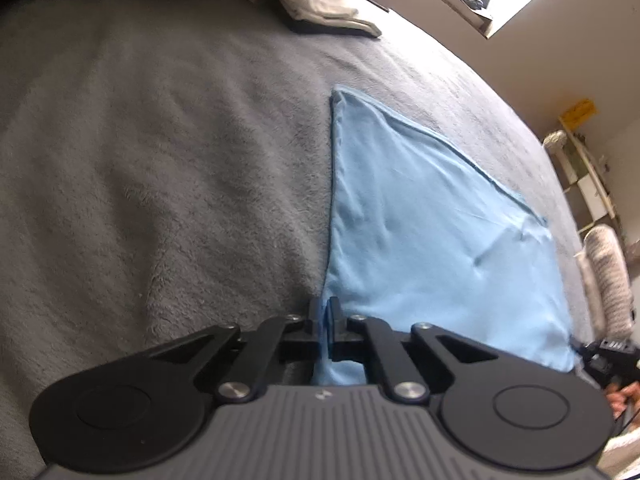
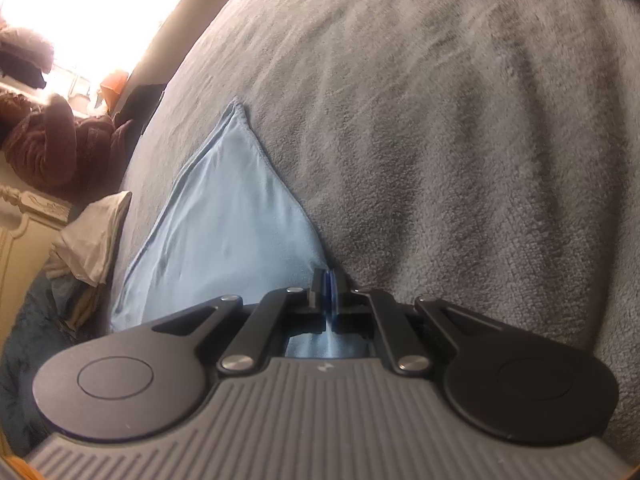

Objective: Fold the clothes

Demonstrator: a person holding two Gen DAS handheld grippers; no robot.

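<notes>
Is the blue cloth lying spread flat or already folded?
Folded: the blue cloth shows doubled layers along its left edge and lies flat on the grey blanket.

The light blue garment point(image 1: 432, 232) is plain, with no print, and lies on a grey fleece blanket point(image 1: 160, 168). The left gripper point(image 1: 325, 314) and the right gripper point(image 2: 329, 286) are black with grey ribbed housings. At the far left, a folded garment point(image 1: 316, 0) is cream-white.
</notes>
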